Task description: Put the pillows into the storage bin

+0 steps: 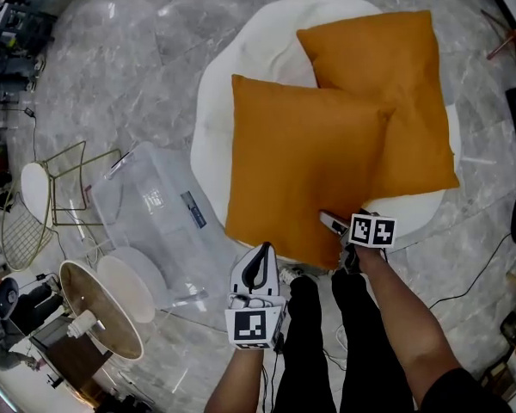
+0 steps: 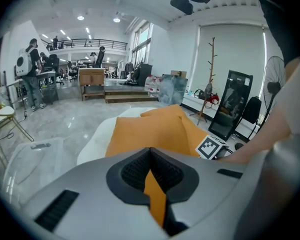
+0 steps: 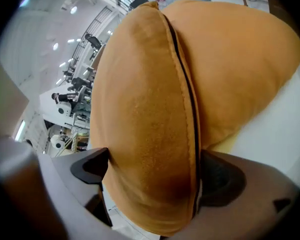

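Two orange pillows lie on a white round pouf; the near pillow overlaps the far pillow. My right gripper is at the near pillow's front corner. In the right gripper view its jaws stand wide, one on each side of the pillow's seamed edge, which fills the gap. My left gripper hangs shut and empty just in front of the pillow, above the floor; the left gripper view looks past its closed jaws at the pillows. The clear storage bin stands open on the floor, left of the pouf.
A wire chair and round white and wooden pieces stand left of the bin. The person's black-trousered legs are below the pouf. A cable runs over the marble floor at right.
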The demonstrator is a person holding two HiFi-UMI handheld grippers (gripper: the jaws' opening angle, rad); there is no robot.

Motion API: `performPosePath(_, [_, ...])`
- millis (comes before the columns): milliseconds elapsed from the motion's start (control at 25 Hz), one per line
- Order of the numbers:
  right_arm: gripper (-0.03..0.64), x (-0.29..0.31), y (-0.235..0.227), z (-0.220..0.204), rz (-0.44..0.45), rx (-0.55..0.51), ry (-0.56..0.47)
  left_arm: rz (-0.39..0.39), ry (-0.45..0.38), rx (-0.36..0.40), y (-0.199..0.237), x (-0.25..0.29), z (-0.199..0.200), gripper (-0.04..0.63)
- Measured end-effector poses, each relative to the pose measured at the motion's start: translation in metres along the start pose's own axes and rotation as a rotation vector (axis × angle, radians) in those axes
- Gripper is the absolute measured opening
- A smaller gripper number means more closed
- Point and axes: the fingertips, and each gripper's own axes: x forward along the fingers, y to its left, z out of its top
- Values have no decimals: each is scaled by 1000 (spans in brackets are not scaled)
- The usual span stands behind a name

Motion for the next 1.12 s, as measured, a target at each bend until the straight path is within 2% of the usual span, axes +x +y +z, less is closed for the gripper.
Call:
performPosePath(80, [569, 7, 0, -1, 27, 19, 9, -1, 2, 10, 3, -2, -1, 14])
performPosePath(200, [496, 10, 6, 1, 59, 26, 20, 4, -14, 11, 6, -1, -3, 14])
performPosePath(280, [427, 6, 14, 0, 65, 18, 22, 10, -9, 2, 7, -3, -8, 14])
performPosePath(440, [235, -9, 36, -4, 68, -56, -3, -13, 25, 41, -3, -11, -9, 14])
performPosePath(520, [181, -17, 51, -5, 84, -98, -18, -16, 17, 52, -6, -16, -2, 14])
performPosePath(640, [152, -33, 72, -1, 92, -176, -39, -4, -2, 49, -4, -27, 13, 14])
performPosePath(920, [135, -83, 117, 19, 36, -410, -78, 28, -35, 43, 1, -66, 43, 14])
performPosePath(1120, [127, -119, 145, 39, 25, -532, -85, 51, -63, 1, 5, -88, 64, 14])
